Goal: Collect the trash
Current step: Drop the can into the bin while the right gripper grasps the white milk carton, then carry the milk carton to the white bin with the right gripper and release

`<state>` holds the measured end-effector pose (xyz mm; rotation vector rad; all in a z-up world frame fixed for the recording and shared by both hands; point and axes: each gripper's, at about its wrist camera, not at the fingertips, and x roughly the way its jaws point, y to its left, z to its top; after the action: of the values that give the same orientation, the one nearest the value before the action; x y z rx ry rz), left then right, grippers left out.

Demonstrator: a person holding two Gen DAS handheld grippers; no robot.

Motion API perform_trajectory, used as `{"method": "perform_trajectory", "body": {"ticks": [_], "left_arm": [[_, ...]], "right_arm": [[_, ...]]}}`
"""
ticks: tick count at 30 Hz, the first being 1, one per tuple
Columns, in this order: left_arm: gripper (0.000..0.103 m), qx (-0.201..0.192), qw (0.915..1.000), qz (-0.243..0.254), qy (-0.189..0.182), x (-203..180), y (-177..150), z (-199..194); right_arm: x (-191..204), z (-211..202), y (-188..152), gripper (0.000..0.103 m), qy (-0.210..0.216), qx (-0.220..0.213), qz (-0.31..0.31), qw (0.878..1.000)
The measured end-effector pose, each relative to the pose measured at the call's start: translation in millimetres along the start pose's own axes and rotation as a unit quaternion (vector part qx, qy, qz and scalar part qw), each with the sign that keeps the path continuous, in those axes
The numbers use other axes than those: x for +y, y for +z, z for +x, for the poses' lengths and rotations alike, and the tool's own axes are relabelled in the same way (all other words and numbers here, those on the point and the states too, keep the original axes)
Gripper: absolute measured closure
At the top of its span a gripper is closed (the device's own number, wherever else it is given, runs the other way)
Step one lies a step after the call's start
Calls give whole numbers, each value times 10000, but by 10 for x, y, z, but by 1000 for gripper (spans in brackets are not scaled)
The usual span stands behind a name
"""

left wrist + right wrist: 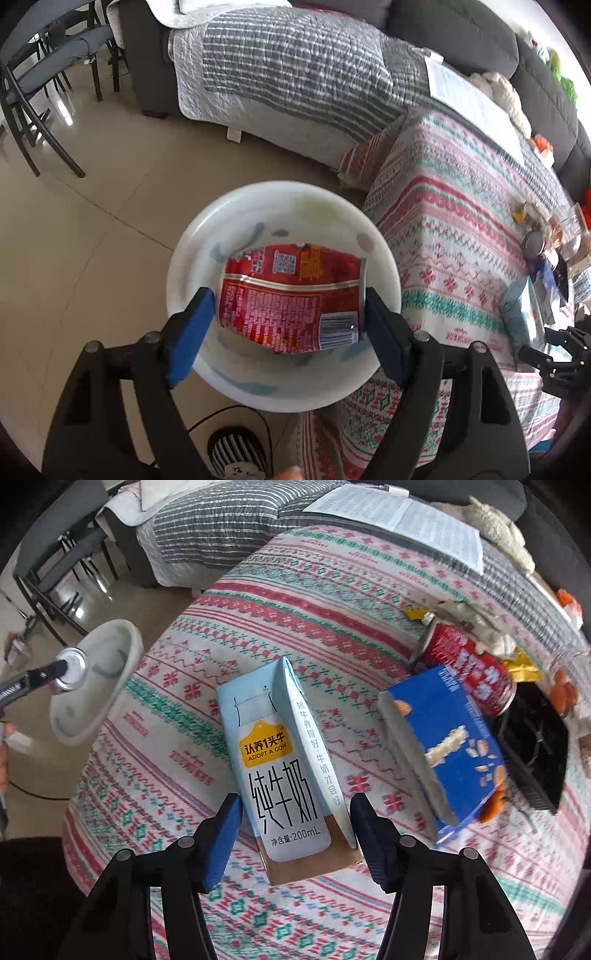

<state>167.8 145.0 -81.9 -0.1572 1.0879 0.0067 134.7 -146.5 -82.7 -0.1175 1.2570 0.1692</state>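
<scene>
The left gripper (pixel 290 321) clamps a crushed red can (pixel 291 299) over a white bowl (pixel 258 210) that stands beside the edge of the patterned cloth (pixel 295 602). On that cloth a pale blue milk carton (pixel 284 771) lies between the parted pads of the right gripper (pixel 295 838), neither pad clearly pressing it. Beyond the carton lie a blue box (pixel 450 746) and another red can (pixel 469 664).

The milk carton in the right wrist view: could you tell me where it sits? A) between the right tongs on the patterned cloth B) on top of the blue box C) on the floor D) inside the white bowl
A: the milk carton lies on the patterned cloth, between the right tongs.
</scene>
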Motion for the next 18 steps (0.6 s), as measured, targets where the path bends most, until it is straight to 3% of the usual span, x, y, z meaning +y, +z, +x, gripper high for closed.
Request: {"method": "perform_trajectory", "body": {"ticks": [2,7,13,18], "left_arm": [[13,-23,9999,20,101,-31,-13,-36],[3,-192,9992,20,340,-54,-74,-202],[1,-49,9991,-66,407,8,-175,-312],[1,195,9972,-287,656,159,-249,-380]], "right_arm": [[29,51,-27,39,12,111,-41,9999],[91,109,-62,47,-107,184,-124,9997],[233,-42,-35,49,14,-81,-179,9998],[459,-144,128,49,352,-263,-157,9989]]}}
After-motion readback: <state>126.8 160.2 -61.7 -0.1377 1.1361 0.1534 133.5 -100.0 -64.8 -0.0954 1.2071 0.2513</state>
